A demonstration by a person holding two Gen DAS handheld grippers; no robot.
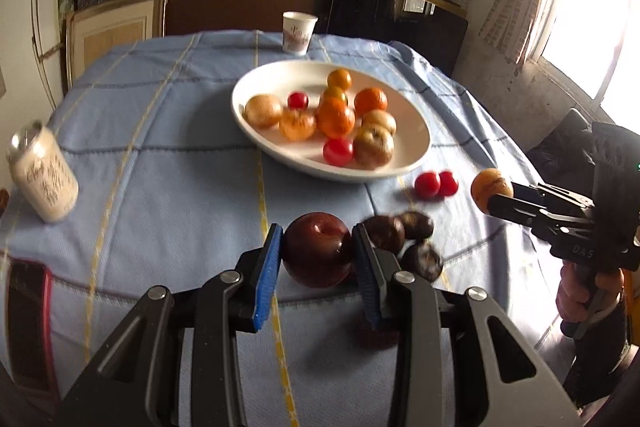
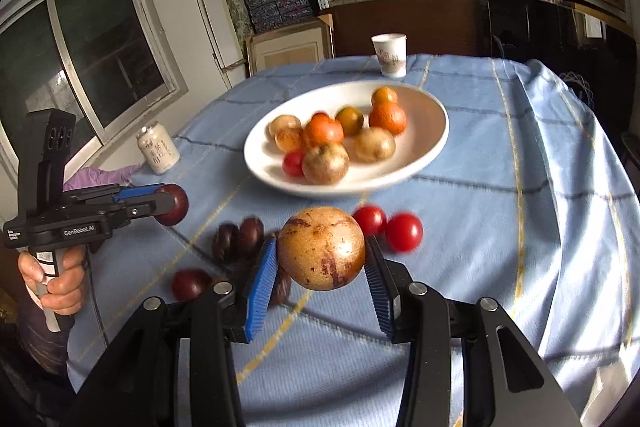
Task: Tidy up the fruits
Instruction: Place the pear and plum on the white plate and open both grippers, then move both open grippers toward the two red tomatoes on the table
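The left claw (image 1: 316,251) is clamped on a dark red apple (image 1: 317,249), the right claw (image 2: 322,259) on a speckled tan fruit (image 2: 321,247); both hang near the white plate (image 2: 434,131), with 2 red tomatoes (image 2: 387,226) beside it.

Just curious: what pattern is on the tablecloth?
Light blue tablecloth with yellow and dark-blue grid lines, clearest in the left wrist view.
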